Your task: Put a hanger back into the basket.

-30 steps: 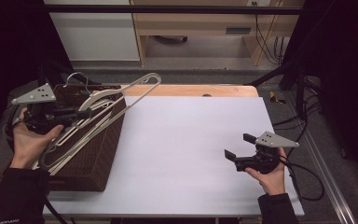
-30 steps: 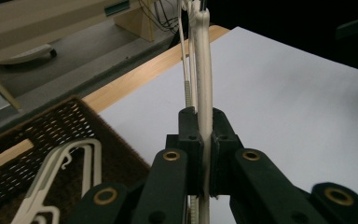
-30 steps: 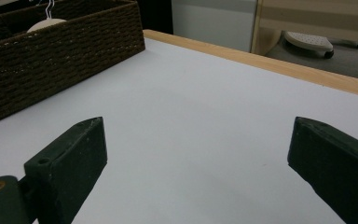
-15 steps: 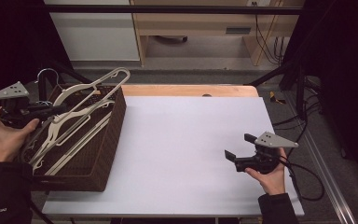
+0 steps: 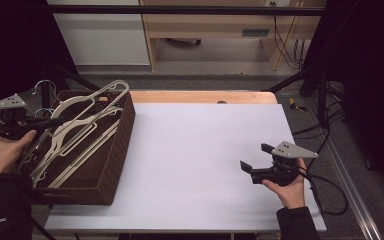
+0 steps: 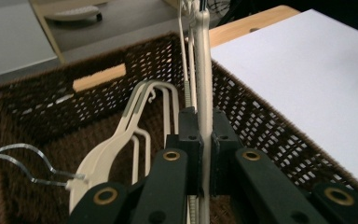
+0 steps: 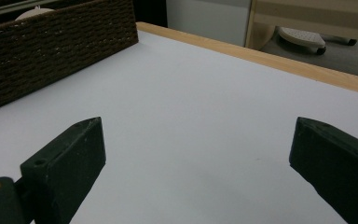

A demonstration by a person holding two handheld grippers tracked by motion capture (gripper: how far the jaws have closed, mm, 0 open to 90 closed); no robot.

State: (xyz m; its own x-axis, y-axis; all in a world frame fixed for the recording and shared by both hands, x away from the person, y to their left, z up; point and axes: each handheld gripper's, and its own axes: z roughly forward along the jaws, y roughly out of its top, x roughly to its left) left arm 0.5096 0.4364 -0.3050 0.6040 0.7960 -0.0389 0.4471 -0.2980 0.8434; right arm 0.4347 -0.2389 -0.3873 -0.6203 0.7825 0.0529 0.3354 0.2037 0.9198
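Nearest the person, at the left edge of the table, the left gripper is held over the near-left part of the brown wicker basket. In the left gripper view its jaws are seen pressed together on the thin cream bar of a hanger, with nothing but that bar between the pads. The held hanger runs away from the jaws toward the basket's far right corner, its long axis slanting up and rightward in the high view, its far end raised above the rim. The rest of the pile of hangers lies flat inside the basket beneath it, with wire hooks curling off to the left of the jaws.

The coming move is judged to turn on this slant: the hanger extends forward from the jaws and is tilted upward over the basket, so it would have to be drawn along its own length to come free of the others, or lowered to be laid among them. The left hand is plainly the nearer one.

Across the table, well apart from the basket, the right gripper rests low above the white surface. Its jaws are spread wide and nothing is held or touched between them; they are aimed across the table toward the basket's side.
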